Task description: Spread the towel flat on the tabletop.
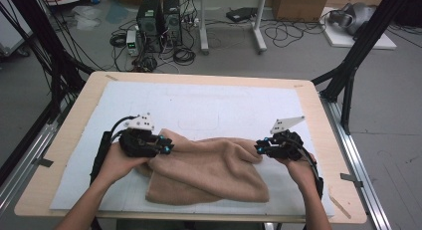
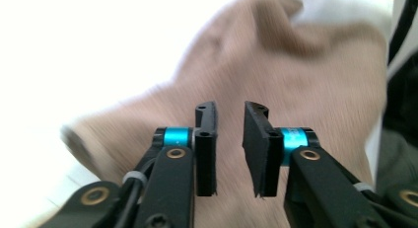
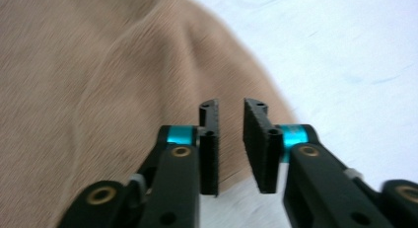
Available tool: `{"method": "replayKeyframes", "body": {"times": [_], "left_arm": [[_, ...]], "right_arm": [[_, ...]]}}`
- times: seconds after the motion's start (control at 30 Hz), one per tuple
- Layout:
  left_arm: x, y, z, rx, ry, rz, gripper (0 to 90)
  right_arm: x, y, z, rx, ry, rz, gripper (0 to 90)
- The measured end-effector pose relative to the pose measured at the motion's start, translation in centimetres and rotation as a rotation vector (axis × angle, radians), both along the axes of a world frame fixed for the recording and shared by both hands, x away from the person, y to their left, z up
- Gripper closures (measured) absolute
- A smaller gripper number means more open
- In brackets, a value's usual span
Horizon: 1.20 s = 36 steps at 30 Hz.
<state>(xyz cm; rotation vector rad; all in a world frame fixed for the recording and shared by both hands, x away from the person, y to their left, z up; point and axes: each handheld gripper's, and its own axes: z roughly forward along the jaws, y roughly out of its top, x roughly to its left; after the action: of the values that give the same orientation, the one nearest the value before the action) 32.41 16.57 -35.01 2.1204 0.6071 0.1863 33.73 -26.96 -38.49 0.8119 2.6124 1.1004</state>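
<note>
High view: a tan towel (image 1: 209,168) lay crumpled on the white mat (image 1: 199,105) covering the wooden surface (image 1: 74,115), toward its near edge. The left tongs (image 1: 166,148) sat at the towel's left end, the right tongs (image 1: 259,148) at its right end.

Left gripper view: the left tongs (image 2: 230,149) stood narrowly parted over the towel (image 2: 305,90), nothing between the jaws.

Right gripper view: the right tongs (image 3: 230,146) were parted by a narrow gap above the towel's (image 3: 98,90) edge, gripping nothing.
</note>
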Motion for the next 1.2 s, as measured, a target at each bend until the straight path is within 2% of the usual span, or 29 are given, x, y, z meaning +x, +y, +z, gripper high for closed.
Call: {"method": "replayKeyframes", "body": {"times": [0.07,0.1,0.13,0.17,0.23,0.3,0.33,0.37,0.43,0.5,0.57,0.6,0.7,0.87,0.93,1.0,1.1,1.2], "left_arm": [[1.2,-0.3,0.6,0.012,-0.013,0.026,70.8],[1.9,-0.5,0.7,0.025,-0.028,0.038,69.8],[2.5,-0.7,0.7,0.033,-0.026,0.053,68.3],[3.2,-0.9,0.5,0.037,-0.004,0.059,67.2],[4.5,-1.2,-0.2,0.089,0.014,0.073,65.3],[5.6,-1.2,-1.3,0.118,0.074,0.086,59.8],[6.1,-1.2,-1.9,0.145,0.098,0.092,56.4],[6.3,-1.2,-2.5,0.170,0.122,0.101,51.2],[6.3,-1.1,-3.5,0.210,0.137,0.085,49.1],[6.1,-1.0,-4.5,0.235,0.155,0.078,49.9],[6.1,-1.0,-5.5,0.266,0.185,0.062,56.1],[5.9,-1.0,-5.9,0.268,0.195,0.060,60.6],[5.8,-1.0,-6.7,0.271,0.211,0.046,71.6],[5.5,-1.2,-6.5,0.294,0.186,0.036,80.7],[5.4,-1.1,-6.3,0.276,0.178,0.046,82.1],[5.2,-0.9,-5.7,0.263,0.154,0.045,82.7],[4.9,-0.3,-4.4,0.204,0.123,0.069,82.8],[4.7,0.3,-3.1,0.150,0.094,0.083,82.8]], "right_arm": [[0.8,-0.1,0.3,0.011,-0.004,-0.022,69.7],[1.2,0.0,0.2,0.012,0.003,-0.038,68.4],[1.6,0.0,0.1,0.014,0.013,-0.044,66.3],[1.9,0.1,-0.2,0.008,0.021,-0.046,63.5],[2.4,0.5,-0.8,-0.005,0.049,-0.047,60.7],[2.7,0.8,-1.5,-0.022,0.059,-0.039,58.7],[2.7,1.0,-1.9,-0.030,0.073,-0.041,57.4],[2.8,1.1,-2.3,-0.039,0.081,-0.041,56.5],[2.8,1.2,-3.1,-0.053,0.100,-0.039,54.9],[2.8,1.2,-3.8,-0.064,0.114,-0.043,54.8],[2.7,1.2,-4.5,-0.070,0.128,-0.050,55.3],[2.6,1.2,-4.7,-0.056,0.119,-0.054,56.6],[2.3,1.3,-4.8,-0.066,0.098,-0.070,63.0],[2.4,1.5,-4.7,-0.068,0.108,-0.057,81.1],[2.4,1.6,-4.6,-0.077,0.107,-0.038,84.5],[2.4,1.7,-4.5,-0.084,0.111,-0.025,85.6],[2.5,1.3,-4.1,-0.070,0.118,-0.027,85.8],[2.6,1.1,-3.2,-0.053,0.100,-0.026,85.8]]}}
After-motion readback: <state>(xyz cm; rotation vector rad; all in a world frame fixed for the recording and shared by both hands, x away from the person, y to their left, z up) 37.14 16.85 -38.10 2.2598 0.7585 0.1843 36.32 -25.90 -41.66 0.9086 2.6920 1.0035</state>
